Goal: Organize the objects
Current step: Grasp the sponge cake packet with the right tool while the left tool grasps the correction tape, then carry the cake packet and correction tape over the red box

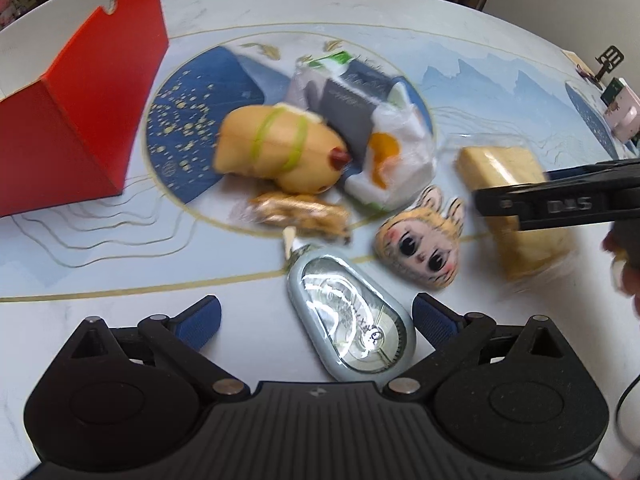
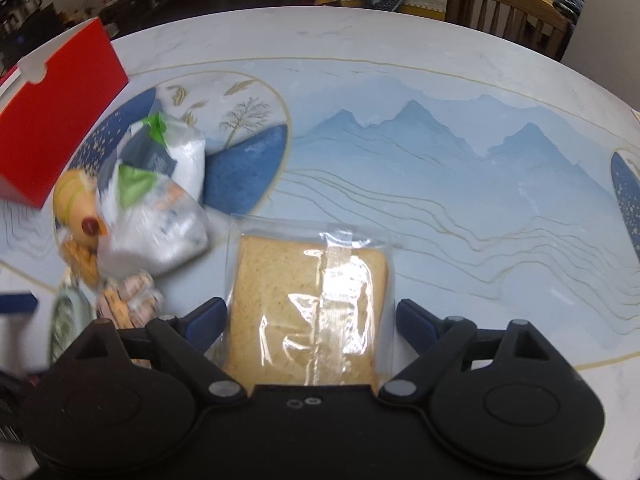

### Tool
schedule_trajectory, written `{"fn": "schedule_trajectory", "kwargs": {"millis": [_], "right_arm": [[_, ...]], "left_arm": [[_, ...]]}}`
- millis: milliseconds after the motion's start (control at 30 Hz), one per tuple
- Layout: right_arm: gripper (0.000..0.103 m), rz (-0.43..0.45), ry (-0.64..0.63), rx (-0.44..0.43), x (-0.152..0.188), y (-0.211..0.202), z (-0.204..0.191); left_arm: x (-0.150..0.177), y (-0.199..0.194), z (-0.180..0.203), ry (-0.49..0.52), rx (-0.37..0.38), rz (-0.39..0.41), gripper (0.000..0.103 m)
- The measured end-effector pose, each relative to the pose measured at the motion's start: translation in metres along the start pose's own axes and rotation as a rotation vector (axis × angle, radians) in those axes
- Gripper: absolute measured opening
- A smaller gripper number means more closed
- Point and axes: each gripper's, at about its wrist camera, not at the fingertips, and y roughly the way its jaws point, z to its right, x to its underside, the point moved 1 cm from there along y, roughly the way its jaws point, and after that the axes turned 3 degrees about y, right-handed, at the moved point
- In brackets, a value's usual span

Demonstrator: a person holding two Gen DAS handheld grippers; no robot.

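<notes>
A pale blue correction-tape dispenser lies on the table between the wide-open fingers of my left gripper. A wrapped slice of bread lies between the open fingers of my right gripper; it also shows in the left wrist view, with the right gripper over it. Ahead lie a toy hot dog, white snack packets, a gold-wrapped snack and a doll-face piece. An open red box stands at the left.
The round table has a blue mountain print. A pink item sits at its far right edge. Wooden chairs stand beyond the far edge.
</notes>
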Motion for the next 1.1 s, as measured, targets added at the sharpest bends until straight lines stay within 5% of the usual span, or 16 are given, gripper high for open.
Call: {"fn": "schedule_trajectory", "kwargs": {"millis": [533, 633, 733, 1100], "right_arm": [[0.085, 0.014, -0.05, -0.037, 0.031, -0.017, 0.003], [0.08, 0.029, -0.059, -0.029, 0.033, -0.019, 0.003], [0.075, 0.042, -0.061, -0.022, 0.033, -0.022, 0.002], [0.07, 0.079, 0.002, -0.028, 0.04, -0.052, 0.006]], "left_arm": [[0.005, 0.004, 0.012, 0.025, -0.053, 0.013, 0.1], [0.008, 0.001, 0.012, 0.042, -0.085, 0.024, 0.088], [0.009, -0.006, 0.014, 0.065, -0.079, 0.046, 0.059], [0.016, -0.02, 0.012, 0.084, -0.047, 0.087, 0.058]]}}
